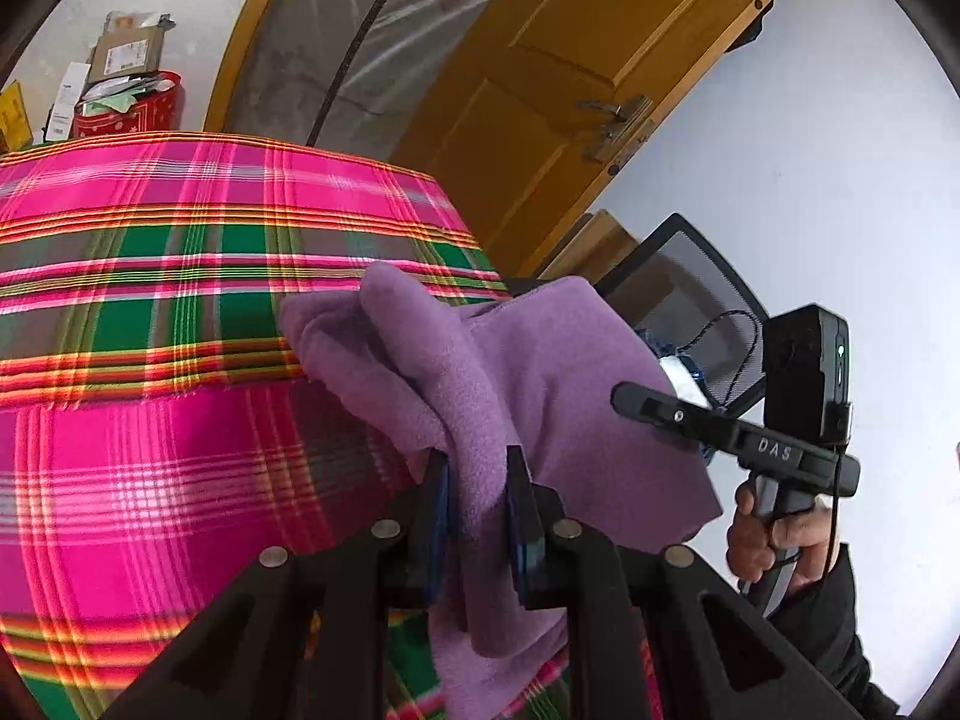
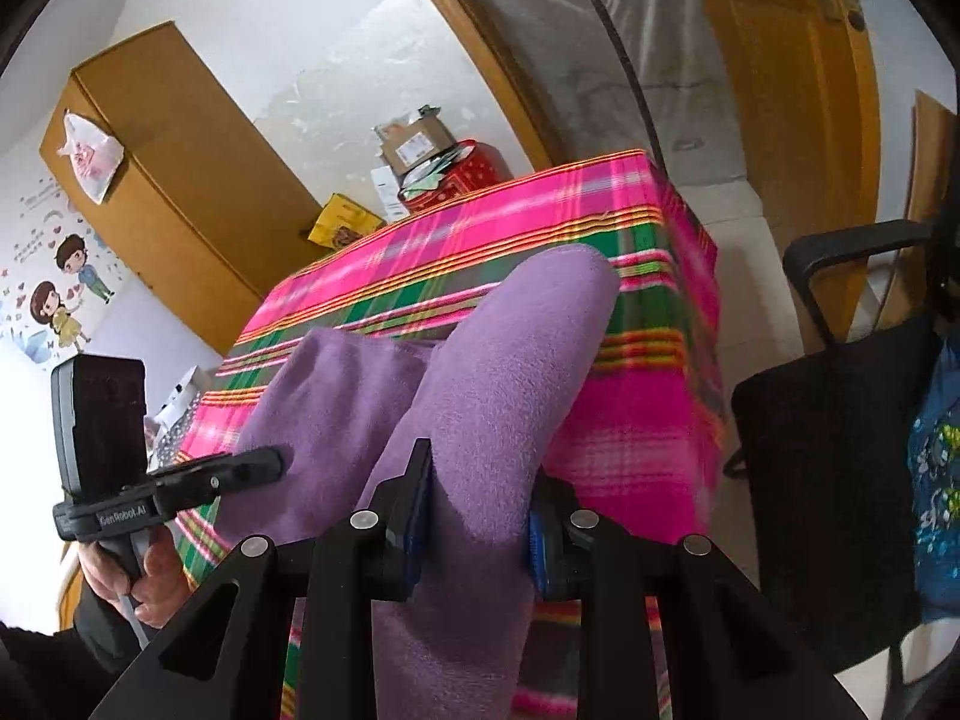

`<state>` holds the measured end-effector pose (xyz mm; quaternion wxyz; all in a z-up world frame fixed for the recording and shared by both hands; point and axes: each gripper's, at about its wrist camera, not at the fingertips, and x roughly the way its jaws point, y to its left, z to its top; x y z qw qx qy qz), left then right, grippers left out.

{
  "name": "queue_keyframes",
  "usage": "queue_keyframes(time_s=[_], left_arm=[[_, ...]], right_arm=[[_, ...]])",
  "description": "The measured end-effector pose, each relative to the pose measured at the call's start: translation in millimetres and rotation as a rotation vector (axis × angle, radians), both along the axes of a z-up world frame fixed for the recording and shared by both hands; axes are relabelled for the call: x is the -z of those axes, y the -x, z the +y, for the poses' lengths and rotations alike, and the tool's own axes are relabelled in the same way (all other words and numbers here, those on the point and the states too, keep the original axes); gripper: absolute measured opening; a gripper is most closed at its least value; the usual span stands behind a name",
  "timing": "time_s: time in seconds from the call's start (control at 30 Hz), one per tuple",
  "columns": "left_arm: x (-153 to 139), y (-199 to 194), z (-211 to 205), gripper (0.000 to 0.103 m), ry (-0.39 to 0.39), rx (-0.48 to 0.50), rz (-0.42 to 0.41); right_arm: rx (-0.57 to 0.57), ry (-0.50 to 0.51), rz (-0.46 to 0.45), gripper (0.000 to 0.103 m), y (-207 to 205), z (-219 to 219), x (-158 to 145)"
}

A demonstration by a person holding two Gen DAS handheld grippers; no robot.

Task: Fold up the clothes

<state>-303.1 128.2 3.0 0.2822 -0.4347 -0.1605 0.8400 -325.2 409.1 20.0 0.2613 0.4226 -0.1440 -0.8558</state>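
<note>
A purple fleece garment [image 1: 510,372] hangs bunched between both grippers, lifted above the table with the pink and green plaid cloth [image 1: 180,276]. My left gripper [image 1: 477,498] is shut on a fold of the purple garment. My right gripper [image 2: 480,504] is shut on another thick fold of the same garment [image 2: 492,372]. The right gripper shows in the left wrist view [image 1: 630,399], held by a hand at the right. The left gripper shows in the right wrist view [image 2: 264,462] at the left. The garment's lower part hangs out of sight below the fingers.
A red tin with packets and boxes [image 1: 126,102] stands at the table's far edge. A black mesh chair [image 2: 840,420] is right of the table. A yellow wooden door [image 1: 558,90] and a brown cabinet [image 2: 174,180] stand behind.
</note>
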Motion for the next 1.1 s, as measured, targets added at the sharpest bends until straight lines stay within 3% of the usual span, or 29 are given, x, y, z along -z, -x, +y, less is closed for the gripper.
queue_keyframes(time_s=[0.17,0.3,0.5,0.63,0.73,0.9,1.1], left_arm=[[12.5,5.0,-7.8,0.018,-0.005,-0.002,-0.015],[25.5,1.8,-16.7,0.020,0.010,0.004,-0.060],[15.8,-23.3,-33.1,0.020,0.044,-0.019,-0.013],[-7.6,-34.4,-26.6,0.017,0.053,-0.014,0.074],[-8.2,-37.0,-10.4,0.017,0.095,0.030,0.108],[27.3,-33.6,2.7,0.017,0.155,0.065,0.043],[0.5,-17.0,4.6,0.017,0.171,0.055,0.113]], right_arm=[[0.025,0.012,-0.041,0.030,7.2,11.4,21.0],[0.077,0.001,-0.076,0.041,3.2,17.9,30.0],[0.160,-0.097,0.030,0.041,-37.0,18.3,5.6],[0.126,-0.151,0.119,0.038,-68.6,-0.6,-6.2],[0.098,-0.205,0.103,0.030,-78.1,-16.2,6.8],[0.084,-0.306,0.090,0.030,-86.8,-22.5,27.1],[0.089,-0.286,0.119,0.029,-83.9,-20.8,16.0]])
